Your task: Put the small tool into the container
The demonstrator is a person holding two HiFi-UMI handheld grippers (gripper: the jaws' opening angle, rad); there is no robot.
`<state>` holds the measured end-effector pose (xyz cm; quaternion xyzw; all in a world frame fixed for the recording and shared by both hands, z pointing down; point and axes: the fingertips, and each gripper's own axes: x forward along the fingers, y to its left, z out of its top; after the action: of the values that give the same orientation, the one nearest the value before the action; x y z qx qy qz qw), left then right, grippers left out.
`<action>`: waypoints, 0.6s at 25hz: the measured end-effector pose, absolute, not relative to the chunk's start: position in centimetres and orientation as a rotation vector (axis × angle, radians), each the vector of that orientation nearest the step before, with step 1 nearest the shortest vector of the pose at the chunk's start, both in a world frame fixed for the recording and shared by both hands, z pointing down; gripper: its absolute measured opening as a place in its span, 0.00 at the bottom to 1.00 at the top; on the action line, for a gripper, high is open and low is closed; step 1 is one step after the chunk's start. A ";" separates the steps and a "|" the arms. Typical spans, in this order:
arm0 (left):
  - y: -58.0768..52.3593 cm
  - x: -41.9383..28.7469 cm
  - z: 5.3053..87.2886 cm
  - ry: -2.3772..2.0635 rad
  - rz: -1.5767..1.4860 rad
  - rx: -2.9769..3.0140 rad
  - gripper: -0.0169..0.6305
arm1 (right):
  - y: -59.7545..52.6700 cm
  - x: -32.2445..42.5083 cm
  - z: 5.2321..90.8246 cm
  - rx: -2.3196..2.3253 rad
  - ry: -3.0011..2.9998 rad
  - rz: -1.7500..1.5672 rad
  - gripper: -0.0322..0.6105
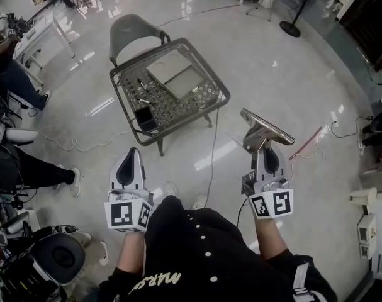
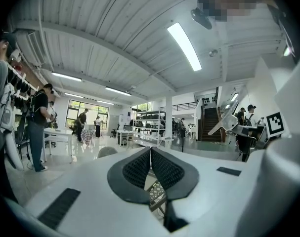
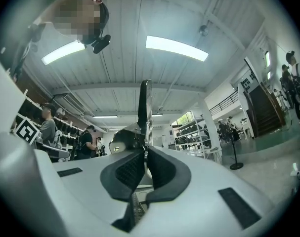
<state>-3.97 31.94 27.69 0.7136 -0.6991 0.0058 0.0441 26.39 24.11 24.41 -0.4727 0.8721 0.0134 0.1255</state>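
A wire-mesh table point(image 1: 214, 99) stands on the glossy floor ahead of me. On it lie a grey flat slab point(image 1: 175, 74), two small tools point(image 1: 143, 100) near its left side, and a black open container point(image 1: 144, 117) at the front left corner. My left gripper point(image 1: 131, 151) hangs short of the table, shut with nothing in it; its pads point(image 2: 140, 168) meet in the left gripper view. My right gripper point(image 1: 264, 150) is to the right of the table, shut on a flat shiny metal tool point(image 1: 265, 128), seen edge-on as the metal tool point(image 3: 145, 107) in the right gripper view.
A grey chair point(image 1: 135, 30) stands behind the table. Cables point(image 1: 211, 150) run across the floor under and beside it. Seated people point(image 1: 17, 80) and a white desk point(image 1: 43, 33) are at the left, a fan stand point(image 1: 290, 27) at the back right, and equipment point(image 1: 52, 257) by my left foot.
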 end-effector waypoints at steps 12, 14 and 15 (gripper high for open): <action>27.2 -4.4 27.3 -2.093 -0.002 2.217 0.07 | 20.8 26.2 23.8 -1.416 2.511 0.042 0.07; 26.2 -5.1 27.0 -2.092 -0.013 2.227 0.07 | 20.0 25.6 23.2 -1.418 2.507 0.061 0.07; 25.6 -5.5 26.9 -2.093 -0.019 2.233 0.07 | 19.5 25.2 23.0 -1.420 2.506 0.072 0.07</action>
<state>-5.50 25.63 26.90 0.7290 -0.6832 -0.0063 0.0406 25.22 19.54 23.01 -0.4885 0.8625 0.0247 0.1297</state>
